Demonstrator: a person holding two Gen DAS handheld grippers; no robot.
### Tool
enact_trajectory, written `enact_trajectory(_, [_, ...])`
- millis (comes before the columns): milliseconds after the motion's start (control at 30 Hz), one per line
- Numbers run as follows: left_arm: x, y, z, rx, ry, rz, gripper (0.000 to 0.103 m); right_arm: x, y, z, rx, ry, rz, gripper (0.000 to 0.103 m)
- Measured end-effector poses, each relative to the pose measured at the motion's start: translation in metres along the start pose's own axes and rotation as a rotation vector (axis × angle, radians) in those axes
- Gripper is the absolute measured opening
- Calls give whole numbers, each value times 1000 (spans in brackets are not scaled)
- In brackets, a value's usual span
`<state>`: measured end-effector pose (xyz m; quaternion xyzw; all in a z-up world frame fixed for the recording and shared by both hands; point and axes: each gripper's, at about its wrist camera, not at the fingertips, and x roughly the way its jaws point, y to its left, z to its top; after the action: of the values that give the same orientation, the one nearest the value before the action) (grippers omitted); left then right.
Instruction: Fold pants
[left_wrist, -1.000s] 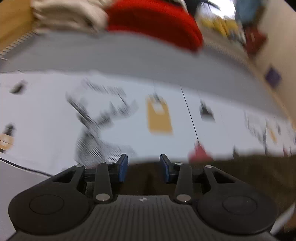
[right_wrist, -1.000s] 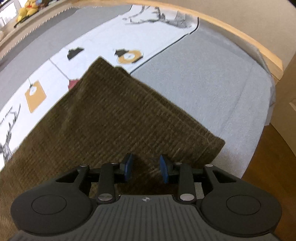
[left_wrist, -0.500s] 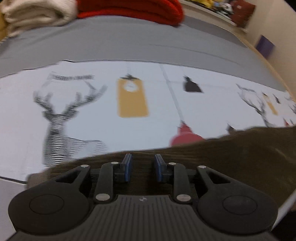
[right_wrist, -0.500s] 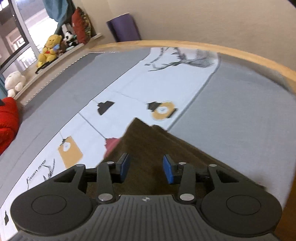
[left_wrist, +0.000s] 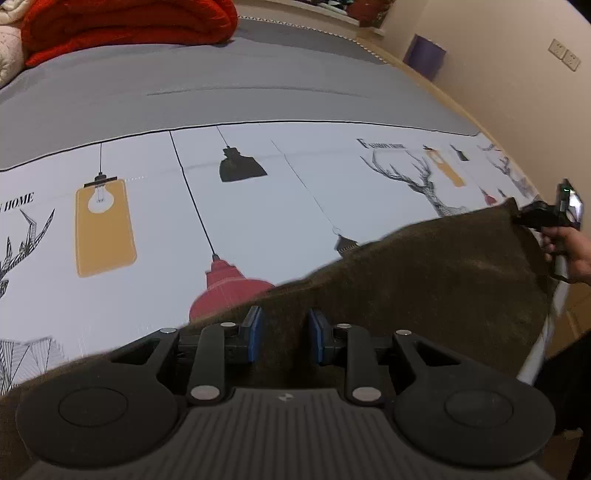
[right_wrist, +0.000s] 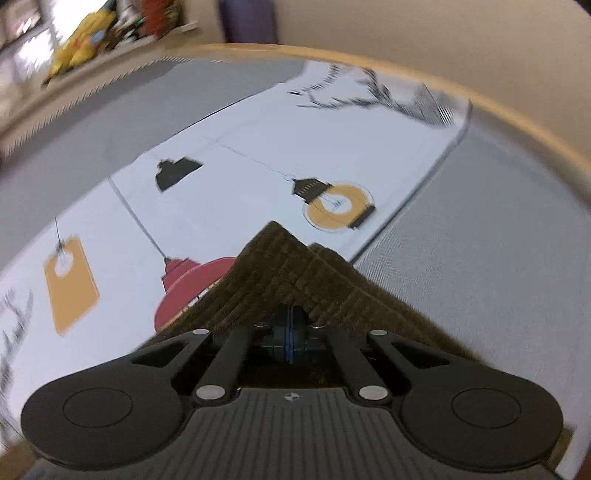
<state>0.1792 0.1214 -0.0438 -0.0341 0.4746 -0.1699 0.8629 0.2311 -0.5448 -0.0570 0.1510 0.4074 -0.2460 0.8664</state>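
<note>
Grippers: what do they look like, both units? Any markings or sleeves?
The left gripper and right gripper match: matte black, ribbed grey top plate with a small round emblem, two round black side discs, black linkage bars with silver pins, blue pads. No cables show. A dark sleeve is at the left view's edge.

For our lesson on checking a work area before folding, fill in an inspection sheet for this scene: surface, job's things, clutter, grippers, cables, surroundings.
Surface: bed, grey cover with a white panel printed with lamps and deer.
Job's things: brown pants, one edge lifted off the bed.
Clutter: red blanket and cream blanket at the far end.
Grippers: right gripper shut on a pants corner; left gripper pads apart, pants between, grip unclear.
Cables: nothing seen.
Surroundings: beige wall, wall sockets, purple object, blurred soft toys on a ledge.
</note>
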Motion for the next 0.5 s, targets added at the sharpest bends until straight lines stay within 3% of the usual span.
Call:
enact_trajectory(67, [21, 1, 0, 3, 54, 123, 26, 0, -4, 1, 32, 2, 11, 0])
enact_trajectory(100, [34, -2, -3, 38, 83, 213, 19, -1, -8, 1, 54, 4, 23, 0])
enact_trajectory(167, [38, -20, -3, 129, 57, 277, 19, -6, -14, 3, 84, 12, 49, 0])
enact_trajectory(233, [32, -34, -3, 161, 17, 313, 18, -16, -21, 5, 105, 5, 49, 11])
enact_trajectory(267, [24, -38, -2, 150, -21, 298, 17, -24, -27, 7, 125, -13, 47, 17])
enact_trajectory(333, [7, -44, 1, 145, -112, 247, 18, -44, -42, 12, 179, -66, 67, 38])
enact_trajectory(400, [-6, -49, 3, 146, -173, 154, 19, -65, -60, 14, 217, -113, 80, 39])
enact_trajectory(500, [-2, -58, 2, 140, -159, 49, 20, -89, -91, 10, 259, -142, 106, 40])
